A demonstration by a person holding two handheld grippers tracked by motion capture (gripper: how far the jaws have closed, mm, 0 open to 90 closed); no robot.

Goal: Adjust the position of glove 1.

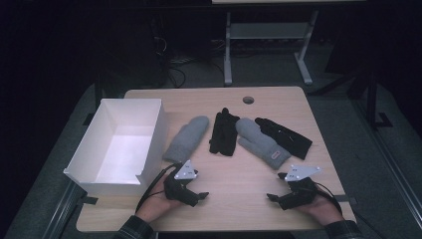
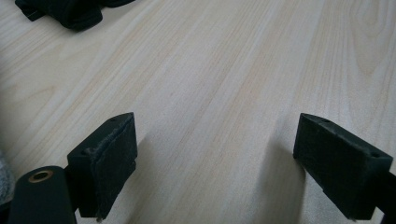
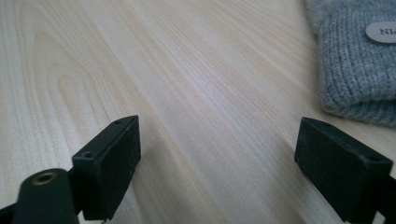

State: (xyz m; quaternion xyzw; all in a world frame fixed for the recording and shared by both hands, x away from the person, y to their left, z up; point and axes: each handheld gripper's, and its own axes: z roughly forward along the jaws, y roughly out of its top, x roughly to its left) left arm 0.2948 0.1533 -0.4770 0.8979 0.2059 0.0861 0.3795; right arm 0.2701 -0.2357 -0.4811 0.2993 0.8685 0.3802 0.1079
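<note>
wooden table [image 1: 234, 199], light grain, with a round grommet hole [image 1: 248, 100] near its far edge. landmark: white box [image 1: 124, 144], open-topped, empty, sitting on the table's left side with one corner past the near-left edge.

four gloves lie in a row to the right of the box, all flat on the table:
- grey mitten [image 1: 187, 138], knit, just right of the box, cuff toward the near side, tip angled away.
- black glove [image 1: 224, 132], next right of it, fingers pointing away from the person.
- second grey mitten [image 1: 261, 142], further right, ribbed cuff nearest the person with a small oval label on it; the label shows in the right gripper view [image 3: 380, 31], text cut off and not readable.
- second black glove [image 1: 284, 136], farthest from the box, lying diagonally, touching or partly overlapping the second grey mitten's far side.

left gripper [image 1: 199, 196] held in the left hand [image 1: 159, 201], just right of the box's near corner, resting low over bare wood. its jaws stand wide apart with nothing between them; in the left gripper view a dark glove edge [image 2: 70, 11] sits at top left.

right gripper [image 1: 276, 196] held in the right hand [image 1: 318, 206], well to the right of the box, near the table's front edge. jaws likewise spread wide, nothing held; bare wood between them, the ribbed cuff [image 3: 359, 74] off to the upper right, not touching.

plaid sleeves at both wrists. a desk frame [image 1: 268, 35] stands on the floor beyond the table.
</note>
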